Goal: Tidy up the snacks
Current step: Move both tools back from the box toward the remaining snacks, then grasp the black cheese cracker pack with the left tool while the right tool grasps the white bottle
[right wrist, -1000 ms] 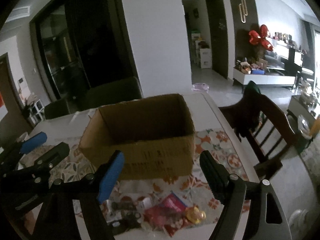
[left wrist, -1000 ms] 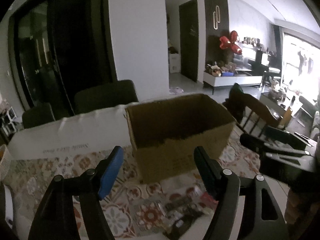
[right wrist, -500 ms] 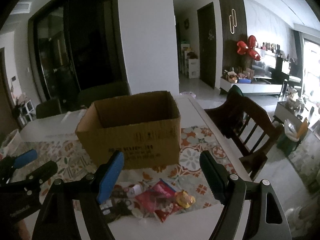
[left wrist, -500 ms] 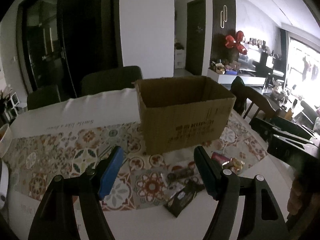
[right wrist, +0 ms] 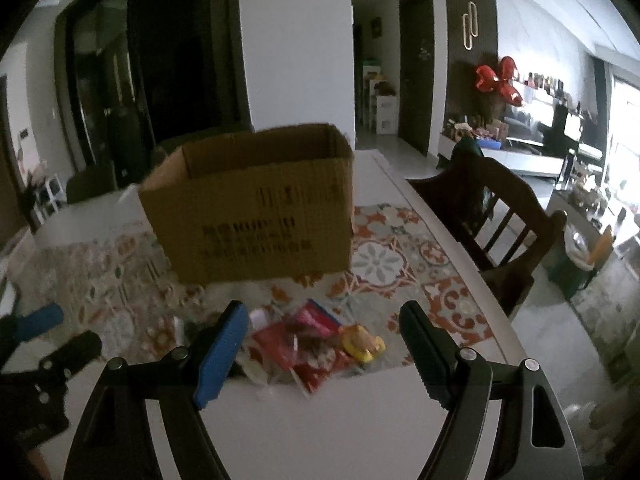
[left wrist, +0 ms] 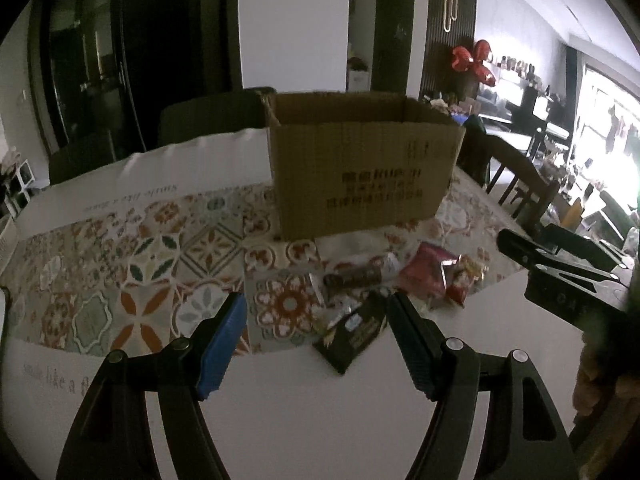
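An open-topped cardboard box [left wrist: 364, 168] [right wrist: 256, 208] stands on the patterned tablecloth [left wrist: 132, 256]. In front of it lies a small heap of snacks: a black packet [left wrist: 352, 336], a dark bar [left wrist: 352, 278], red wrappers [left wrist: 430, 276] [right wrist: 296, 344] and a yellow sweet [right wrist: 362, 342]. My left gripper [left wrist: 312, 320] hovers open above the table, just left of the black packet, nothing between its fingers. My right gripper [right wrist: 324, 332] is open too, hanging over the red wrappers without touching them. Each gripper shows at the edge of the other's view.
A wooden chair [right wrist: 492, 216] stands at the table's right side, dark chairs [left wrist: 208, 120] behind it. The near part of the table [left wrist: 320, 420] is plain white. A living room with a bright window [left wrist: 600, 128] lies to the right.
Both grippers have sunk toward the table and come nearer to the snack heap, which now sits higher and larger in both views. Their jaws have kept the same width.
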